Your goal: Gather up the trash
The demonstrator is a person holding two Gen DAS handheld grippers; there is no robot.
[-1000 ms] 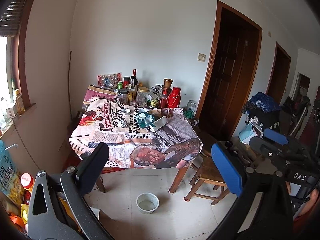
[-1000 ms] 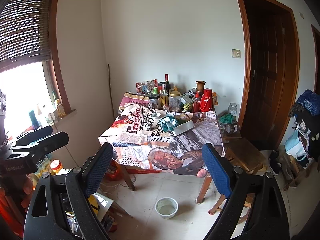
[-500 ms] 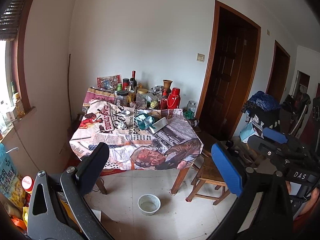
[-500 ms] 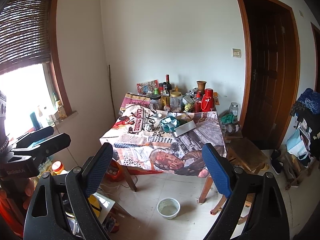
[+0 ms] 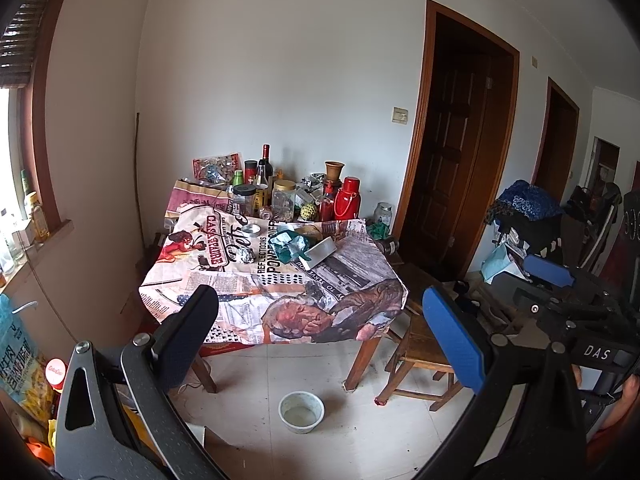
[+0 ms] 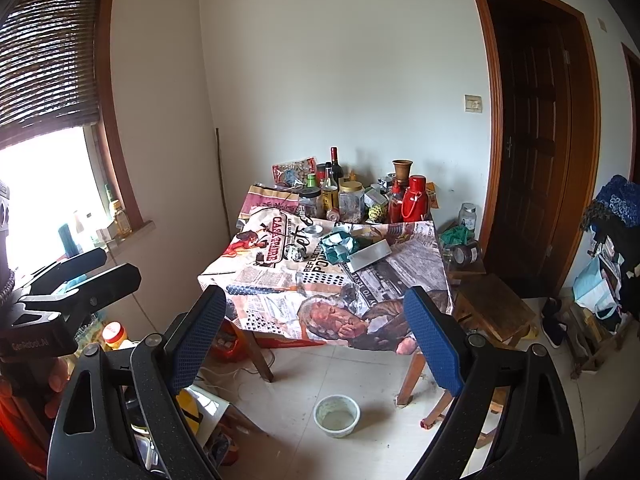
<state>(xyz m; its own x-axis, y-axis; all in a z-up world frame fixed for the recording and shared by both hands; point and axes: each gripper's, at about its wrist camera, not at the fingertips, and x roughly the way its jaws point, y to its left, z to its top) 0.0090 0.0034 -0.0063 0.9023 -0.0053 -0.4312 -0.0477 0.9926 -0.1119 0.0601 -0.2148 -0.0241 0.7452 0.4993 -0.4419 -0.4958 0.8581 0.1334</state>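
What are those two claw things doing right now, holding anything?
Left gripper: open, holding nothing.
Right gripper: open, holding nothing.

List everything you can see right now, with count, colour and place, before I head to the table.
table: one, covered in a newspaper-print cloth, by the far wall
crumpled wrapper: one, teal, mid table
foil ball: one, silver, left of the wrapper
flat box: one, grey, right of the wrapper
round tin: one, silver, behind the foil ball
bottles and jars: many, mixed colours, back edge of the table
flask: one, red, back right of the table
bowl: one, white, on the floor before the table
stool: one, brown wood, right of the table
doors: two, dark brown, right wall
left gripper: open, empty
right gripper: open, empty
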